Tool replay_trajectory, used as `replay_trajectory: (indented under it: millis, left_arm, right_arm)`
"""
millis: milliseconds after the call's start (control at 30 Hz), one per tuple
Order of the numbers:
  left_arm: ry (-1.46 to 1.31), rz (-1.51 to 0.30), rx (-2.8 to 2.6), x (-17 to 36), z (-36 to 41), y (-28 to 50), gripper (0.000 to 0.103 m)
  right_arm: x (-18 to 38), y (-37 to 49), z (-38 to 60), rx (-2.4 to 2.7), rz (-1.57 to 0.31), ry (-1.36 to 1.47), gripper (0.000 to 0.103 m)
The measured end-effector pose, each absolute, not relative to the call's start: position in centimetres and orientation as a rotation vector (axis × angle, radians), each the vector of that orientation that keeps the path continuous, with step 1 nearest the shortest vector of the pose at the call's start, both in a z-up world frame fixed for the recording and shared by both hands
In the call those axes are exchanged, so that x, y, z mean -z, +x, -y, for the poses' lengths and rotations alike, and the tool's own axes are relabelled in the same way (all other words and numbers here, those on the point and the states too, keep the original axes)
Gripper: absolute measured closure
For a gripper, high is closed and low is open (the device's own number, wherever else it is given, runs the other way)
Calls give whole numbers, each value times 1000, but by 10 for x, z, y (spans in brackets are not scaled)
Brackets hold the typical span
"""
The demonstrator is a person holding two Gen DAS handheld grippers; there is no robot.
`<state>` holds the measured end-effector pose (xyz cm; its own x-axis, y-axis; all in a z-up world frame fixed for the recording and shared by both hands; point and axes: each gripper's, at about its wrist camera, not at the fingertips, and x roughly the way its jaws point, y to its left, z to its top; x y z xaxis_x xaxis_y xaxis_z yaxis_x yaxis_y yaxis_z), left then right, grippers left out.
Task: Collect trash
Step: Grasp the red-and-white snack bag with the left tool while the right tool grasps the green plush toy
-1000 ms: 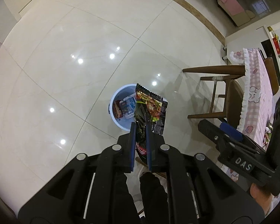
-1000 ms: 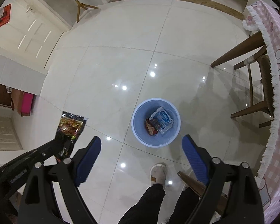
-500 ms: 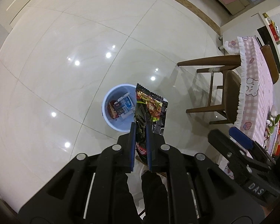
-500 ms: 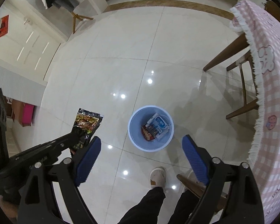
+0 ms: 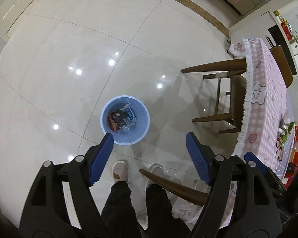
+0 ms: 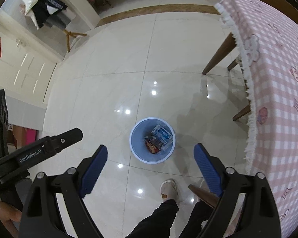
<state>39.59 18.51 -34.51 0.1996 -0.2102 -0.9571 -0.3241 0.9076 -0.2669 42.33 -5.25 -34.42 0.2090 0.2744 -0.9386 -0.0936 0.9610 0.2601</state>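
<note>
A pale blue bin (image 5: 102,119) (image 6: 132,138) stands on the glossy tile floor below both grippers. Inside it lie a blue-and-white packet (image 5: 130,114) (image 6: 163,134) and dark and red wrappers (image 5: 118,120) (image 6: 152,144). My left gripper (image 5: 149,136) hangs above the bin's near rim. Its jaws are opening, and only floor shows between them. One of its black fingers (image 6: 69,136) shows in the right wrist view. High over the same bin, my right gripper (image 6: 150,147) stands wide open and holds nothing.
A table with a pink checked cloth (image 5: 268,99) (image 6: 278,79) and wooden chairs (image 5: 234,91) stand to the right of the bin. The person's dark trouser legs and pale slippers (image 5: 120,171) (image 6: 169,188) are just under the grippers, beside a wooden chair leg (image 5: 168,184).
The left jaws went from shut on a dark snack wrapper to spread wide, and the wrapper is gone from between them. Both views have shifted, with the bin now smaller and nearer centre.
</note>
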Motion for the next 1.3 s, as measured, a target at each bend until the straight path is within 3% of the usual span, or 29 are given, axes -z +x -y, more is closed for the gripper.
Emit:
replay_trajectory:
  millis: [333,667,1000,1300]
  left_arm:
    - [-338,-1370,50,313,-97,409,29]
    - [-167,-1298,293,272,83,436,29]
    - [-134,-1363,454,300,281,456,29]
    - [-109,-1386,441,325,355,486,29]
  right_arm:
    - [305,408,145,-134,-1241,275,16]
    - [269,397,314,52,-1069,373,16]
    - [286,391,498,203,-1059,410,16]
    - [305,406,573,228,-1055,475,16]
